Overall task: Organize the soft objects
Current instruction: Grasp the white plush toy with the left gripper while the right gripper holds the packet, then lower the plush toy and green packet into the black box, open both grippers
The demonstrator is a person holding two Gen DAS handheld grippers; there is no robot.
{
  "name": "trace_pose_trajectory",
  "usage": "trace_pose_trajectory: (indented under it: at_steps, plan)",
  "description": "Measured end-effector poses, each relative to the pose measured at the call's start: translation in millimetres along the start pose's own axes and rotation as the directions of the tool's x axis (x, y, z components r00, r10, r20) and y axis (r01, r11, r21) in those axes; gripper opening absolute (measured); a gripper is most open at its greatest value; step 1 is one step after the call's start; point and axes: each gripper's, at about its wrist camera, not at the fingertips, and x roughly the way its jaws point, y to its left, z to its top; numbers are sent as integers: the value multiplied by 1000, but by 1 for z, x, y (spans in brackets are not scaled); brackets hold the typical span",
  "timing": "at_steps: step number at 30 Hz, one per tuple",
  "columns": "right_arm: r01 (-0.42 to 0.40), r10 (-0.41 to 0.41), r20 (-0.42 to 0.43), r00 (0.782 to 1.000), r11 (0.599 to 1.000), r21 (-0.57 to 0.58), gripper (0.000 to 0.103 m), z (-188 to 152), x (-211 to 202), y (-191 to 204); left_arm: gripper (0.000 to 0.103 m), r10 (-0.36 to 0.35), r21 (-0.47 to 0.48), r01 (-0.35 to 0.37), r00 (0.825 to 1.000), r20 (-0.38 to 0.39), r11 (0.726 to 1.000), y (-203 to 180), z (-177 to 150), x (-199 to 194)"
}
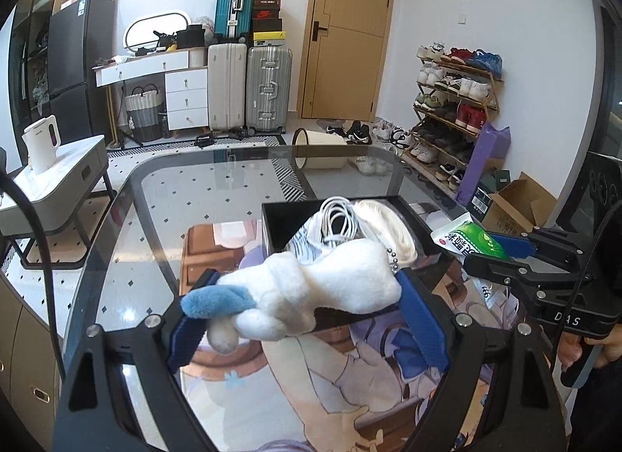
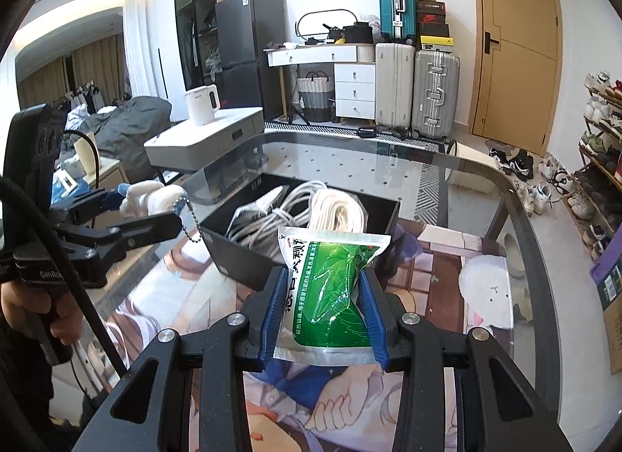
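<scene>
Left gripper: clamps white plush toy, held above mat, just near of black box. Right gripper: pinches green pouch. Advice: clear near wall, lower onto white cords, then release.

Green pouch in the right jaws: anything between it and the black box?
Nothing visible. The green pouch hangs above the mat, just short of the black box. White cables already fill much of the box. The plush toy, in the left gripper, hangs off to the side.
</scene>
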Motion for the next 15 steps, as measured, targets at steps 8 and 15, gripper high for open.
trace_pose_trajectory:
  at_steps: [8,15]
  plan:
    - [-5,5,17,1000,1000,17,38,10,7,0,89,-9,14,9,1000,9,1000,-1,10,7]
    - [-2,1,30,1000,1000,29,38,21,16,-4,89,-6,14,6,1000,16,1000,2,15,13]
